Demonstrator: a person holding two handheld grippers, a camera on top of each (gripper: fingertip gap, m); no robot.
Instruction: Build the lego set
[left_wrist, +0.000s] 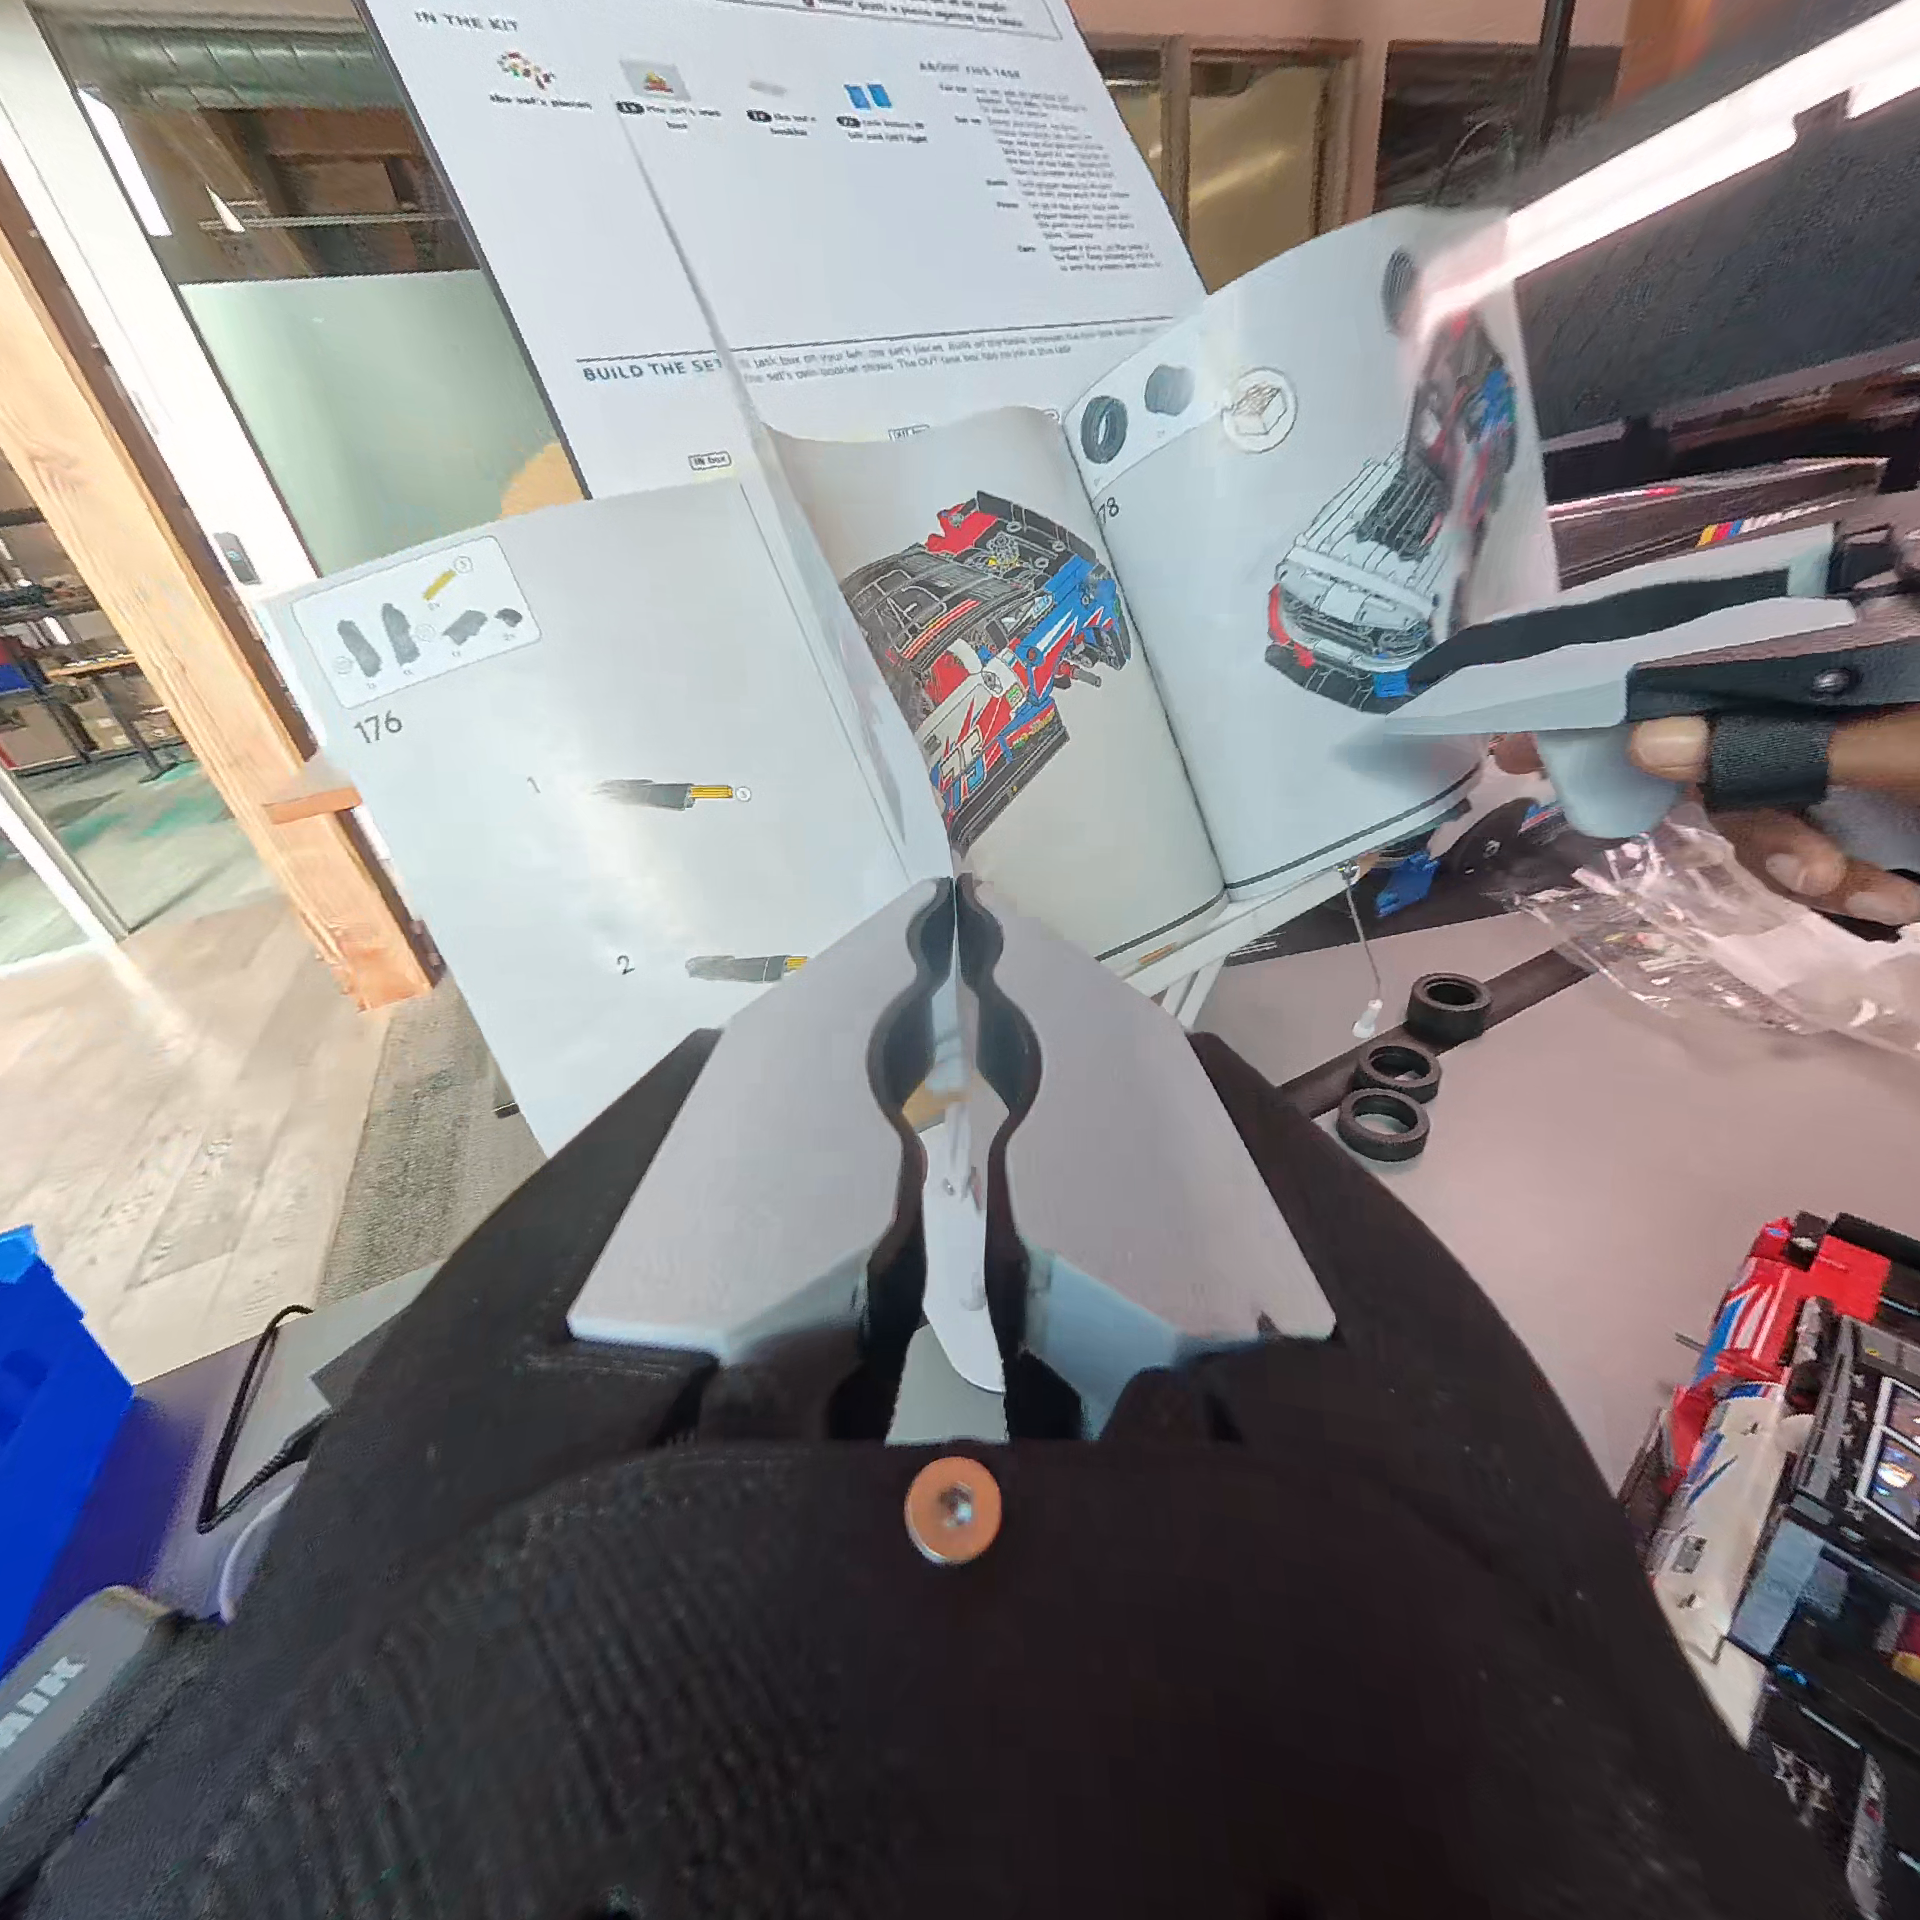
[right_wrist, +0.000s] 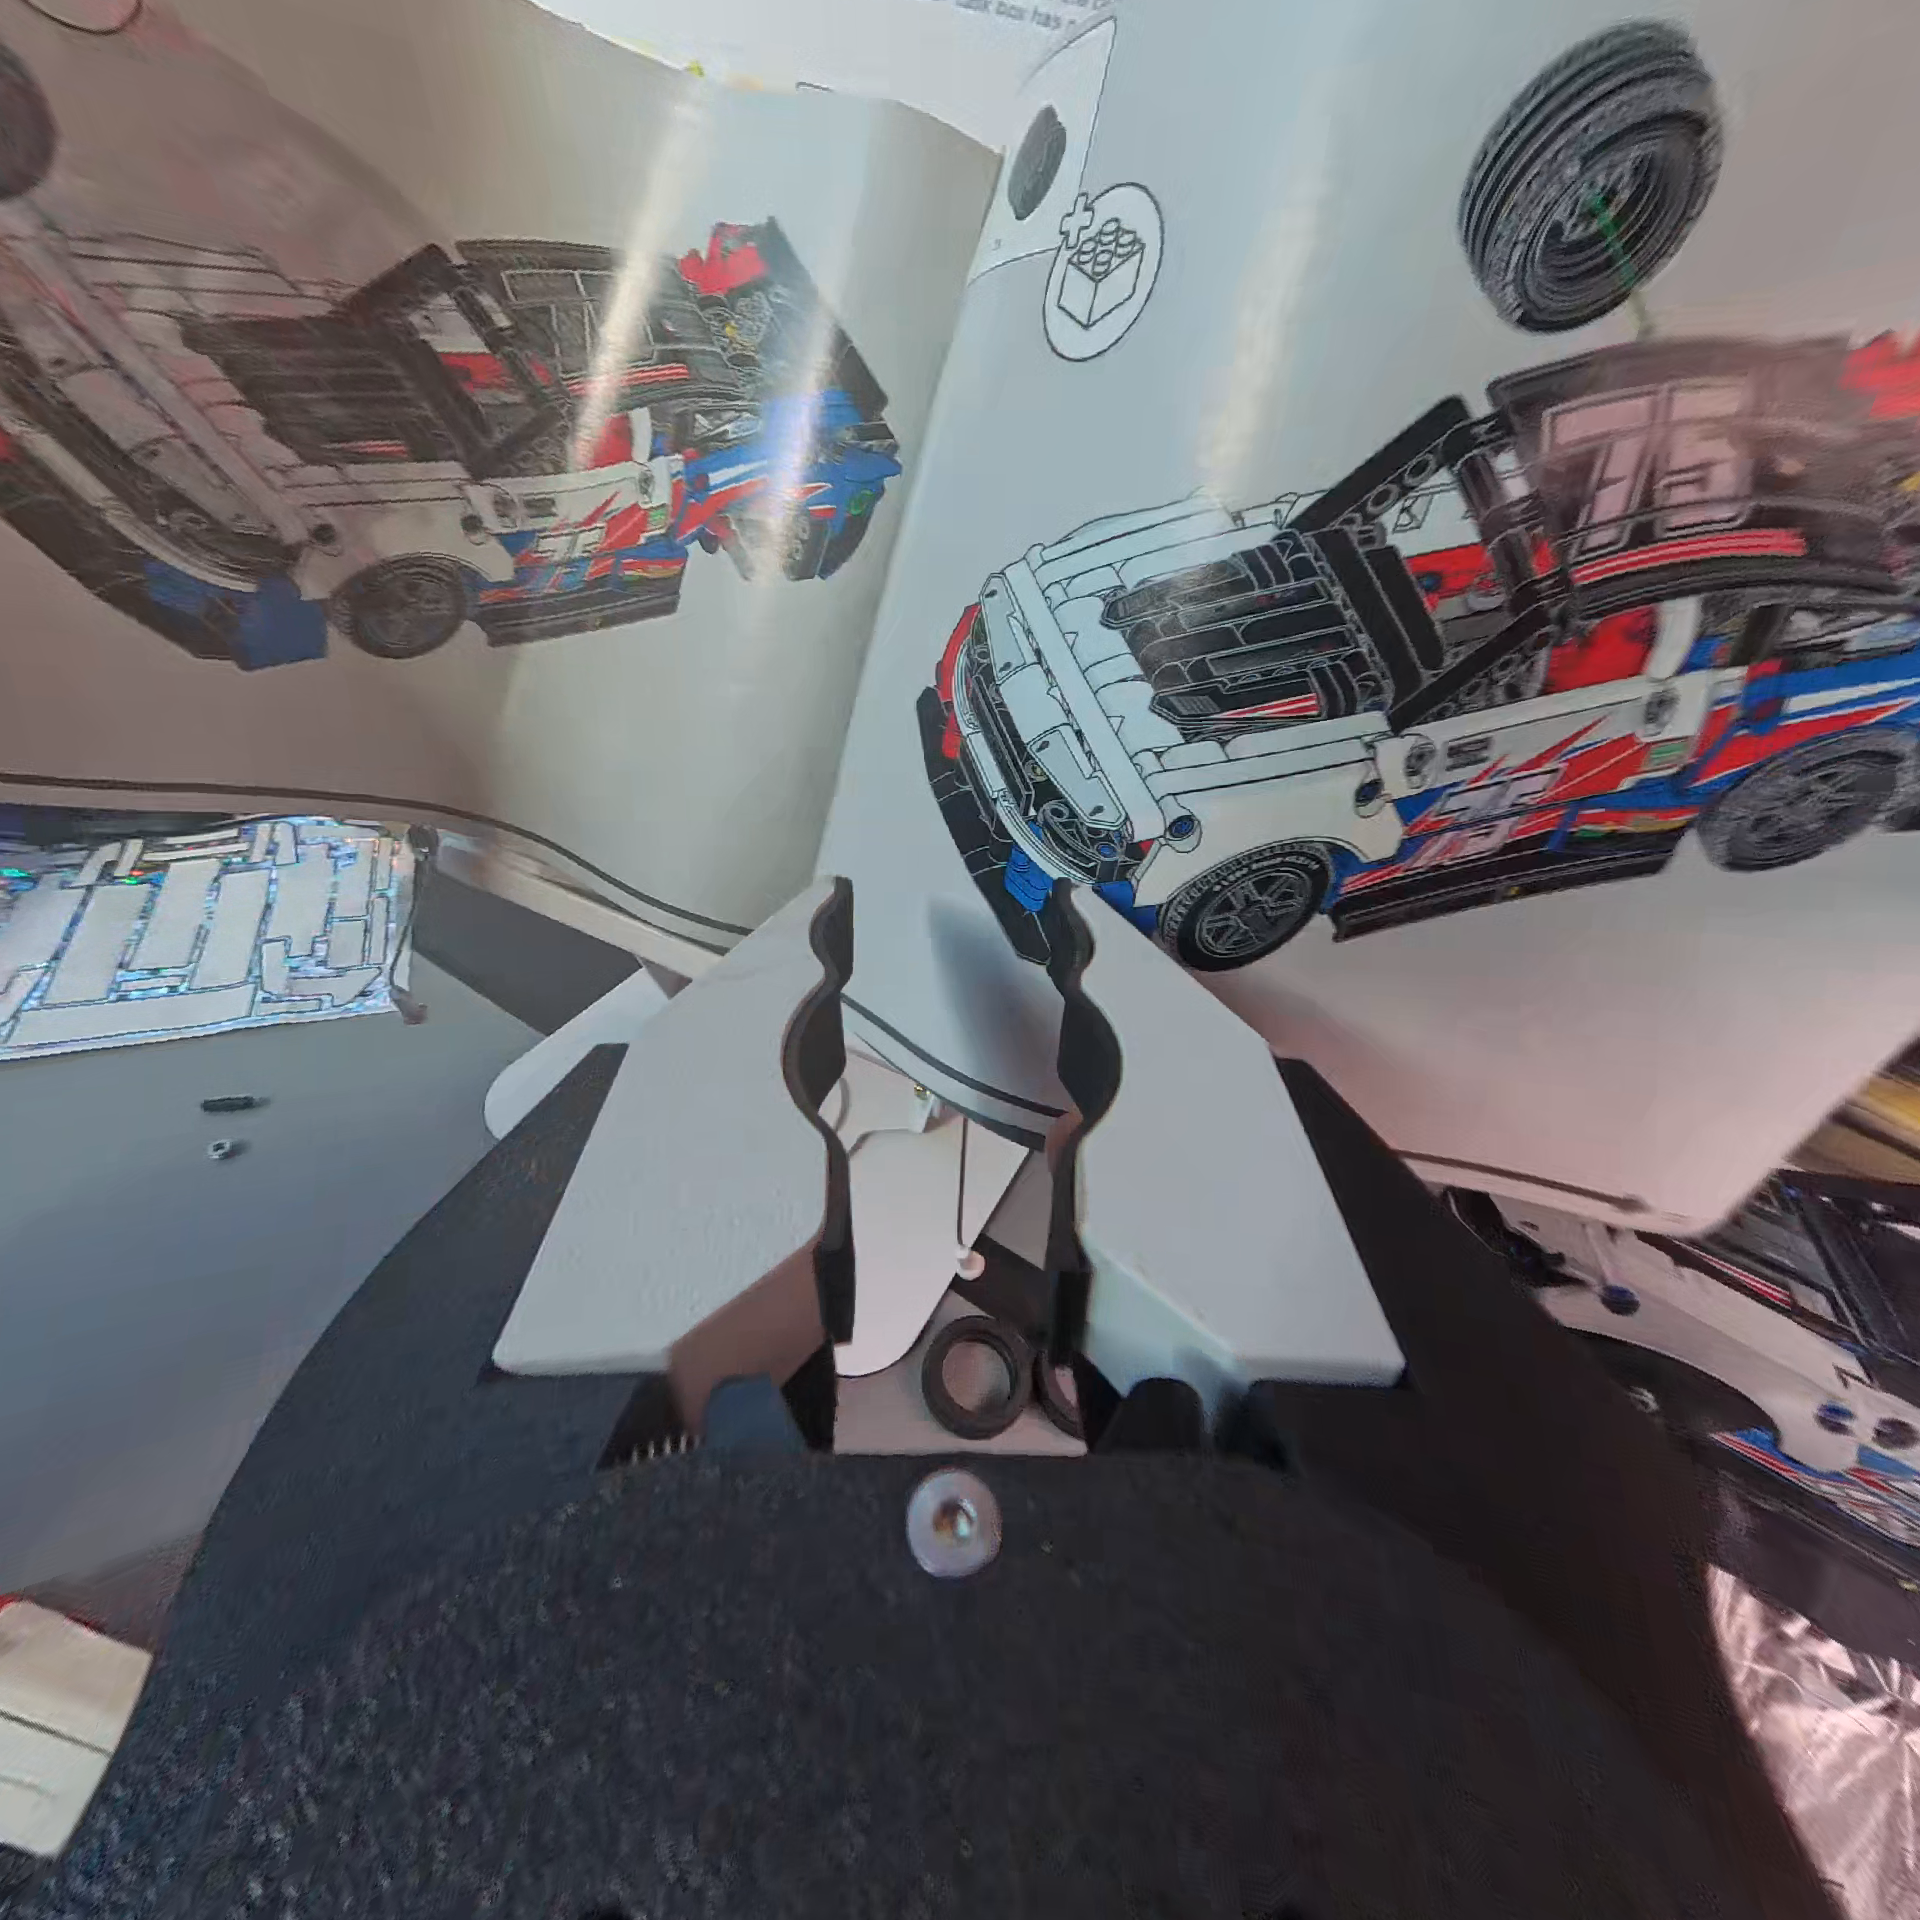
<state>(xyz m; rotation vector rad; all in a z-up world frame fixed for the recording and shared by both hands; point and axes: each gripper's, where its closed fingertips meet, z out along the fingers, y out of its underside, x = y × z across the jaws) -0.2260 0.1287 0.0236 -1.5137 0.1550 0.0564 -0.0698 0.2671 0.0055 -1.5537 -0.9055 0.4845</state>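
The open instruction booklet (left_wrist: 623, 727) stands propped in front of me, its pages showing a red, white and blue race car. My left gripper (left_wrist: 954, 883) is shut on the lower edge of one page (left_wrist: 966, 1299), which runs between both pads. My right gripper (right_wrist: 951, 899) is open. Its fingers straddle the lower edge of the right-hand page (right_wrist: 1351, 675) without pressing on it. It also shows in the left wrist view (left_wrist: 1423, 681), low against that page, with a blurred page (left_wrist: 1465, 416) curling above it. The partly built lego car (left_wrist: 1808, 1455) lies at the right.
Three black tyres (left_wrist: 1382, 1122) lie on the grey table (left_wrist: 1558, 1195) near the booklet. A clear plastic bag (left_wrist: 1714, 914) lies under the person's hand. A printed task sheet (left_wrist: 831, 208) stands behind the booklet. A blue bin (left_wrist: 42, 1382) is at the left, and a sticker sheet (right_wrist: 187, 925) lies left of the booklet. The tips of one gripper are about 20 cm away from the tips of the other.
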